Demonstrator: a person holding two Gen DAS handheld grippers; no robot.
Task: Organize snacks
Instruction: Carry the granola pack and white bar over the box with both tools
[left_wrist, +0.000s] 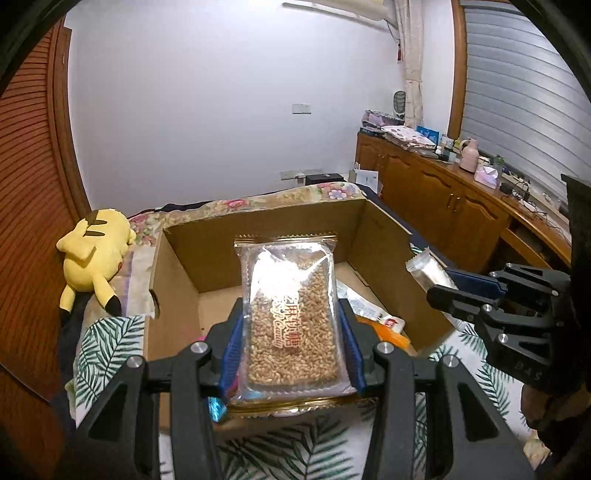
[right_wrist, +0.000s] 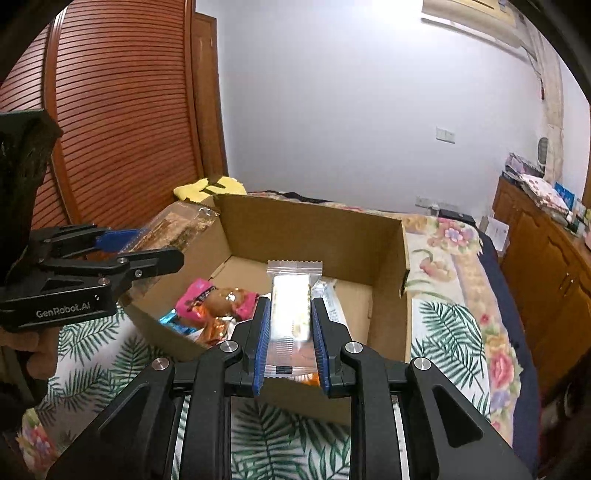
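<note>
My left gripper (left_wrist: 291, 325) is shut on a clear packet of puffed-grain candy (left_wrist: 291, 317), held over the near edge of an open cardboard box (left_wrist: 192, 254). My right gripper (right_wrist: 288, 325) is shut on a slim clear-wrapped white snack bar (right_wrist: 290, 306) above the same cardboard box (right_wrist: 314, 229). In the left wrist view the right gripper (left_wrist: 452, 291) shows at the right with its snack bar (left_wrist: 428, 269). The right wrist view has the left gripper (right_wrist: 147, 245) at the left with the grain packet (right_wrist: 173, 225). A pink packet (right_wrist: 218, 299) and orange and blue wrappers lie in the box.
The box stands on a bed with a leaf-print cover (right_wrist: 450, 332) and a floral quilt (right_wrist: 450, 236). A yellow plush toy (left_wrist: 96, 254) lies left of the box. A wooden louvred wardrobe (right_wrist: 122, 122) rises at the left; a wooden cabinet (left_wrist: 443, 199) with clutter runs along the right.
</note>
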